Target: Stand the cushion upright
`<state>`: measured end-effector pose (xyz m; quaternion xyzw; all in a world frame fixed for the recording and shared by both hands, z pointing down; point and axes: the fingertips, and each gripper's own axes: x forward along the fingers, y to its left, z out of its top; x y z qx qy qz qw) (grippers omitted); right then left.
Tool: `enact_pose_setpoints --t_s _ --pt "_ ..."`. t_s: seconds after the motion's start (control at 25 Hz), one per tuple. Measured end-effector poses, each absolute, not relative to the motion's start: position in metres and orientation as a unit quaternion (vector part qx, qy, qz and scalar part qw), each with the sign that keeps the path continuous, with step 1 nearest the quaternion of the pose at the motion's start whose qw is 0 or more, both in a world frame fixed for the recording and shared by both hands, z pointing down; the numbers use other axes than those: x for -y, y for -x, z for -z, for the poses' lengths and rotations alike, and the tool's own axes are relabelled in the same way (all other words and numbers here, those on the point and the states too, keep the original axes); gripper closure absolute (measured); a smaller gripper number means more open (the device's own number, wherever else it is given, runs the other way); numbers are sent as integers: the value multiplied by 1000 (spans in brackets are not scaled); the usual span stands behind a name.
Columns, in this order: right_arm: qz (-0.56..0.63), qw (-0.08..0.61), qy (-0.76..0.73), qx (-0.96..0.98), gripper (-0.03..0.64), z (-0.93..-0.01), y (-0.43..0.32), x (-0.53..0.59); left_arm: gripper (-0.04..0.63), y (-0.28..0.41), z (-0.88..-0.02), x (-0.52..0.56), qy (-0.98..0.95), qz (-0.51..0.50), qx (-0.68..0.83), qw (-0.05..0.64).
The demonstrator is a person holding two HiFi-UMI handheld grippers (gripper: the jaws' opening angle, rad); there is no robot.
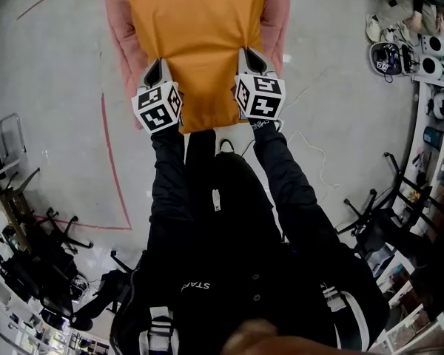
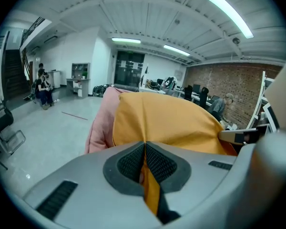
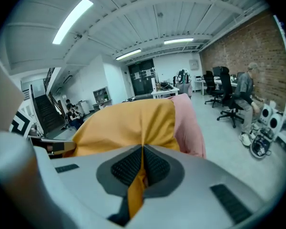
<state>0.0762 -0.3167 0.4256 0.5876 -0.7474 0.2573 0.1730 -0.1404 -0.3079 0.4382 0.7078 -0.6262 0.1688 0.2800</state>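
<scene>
A: The left gripper [image 2: 144, 146] has its jaws pinched tight on a fold of the orange cushion [image 2: 162, 120], and the cloth runs down between them. How about the right gripper [image 3: 142, 150]?

B: Same there. It is clamped on a fold at the cushion's near right corner, and the left one has the near left corner. In the head view the two sit level with each other at either end of the near edge. The cushion stretches away from the person, above the grey floor [image 1: 52, 87].

A: And the pink layer [image 1: 117, 28] showing along both sides?

B: It lies behind the orange face. I can't tell from here whether it is the cushion's own backing or a separate piece.

A: So how should this step go?

B: As I read it, both grips are thin pinches of cloth, so the whole weight hangs from two folds. Hold the hands level and evenly spaced so that the near edge is taut. Set the far edge on the floor as a base, then bring the held edge up over it until the cushion balances. Release only then, one side at a time, in case it slumps.
</scene>
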Motion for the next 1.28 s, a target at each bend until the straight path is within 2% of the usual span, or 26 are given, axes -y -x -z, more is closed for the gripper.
enact_pose_setpoints --t_s 0.52,1.04,1.28 --pt "-206 135 -624 742 600 -385 -68 467 588 150 -392 470 -738 -122 627 218" --pt "-266 232 -593 723 598 -515 -60 483 586 156 -515 494 -734 -200 591 268" --pt "-274 260 -590 713 597 -538 -70 478 584 147 -537 492 -732 -223 580 279"
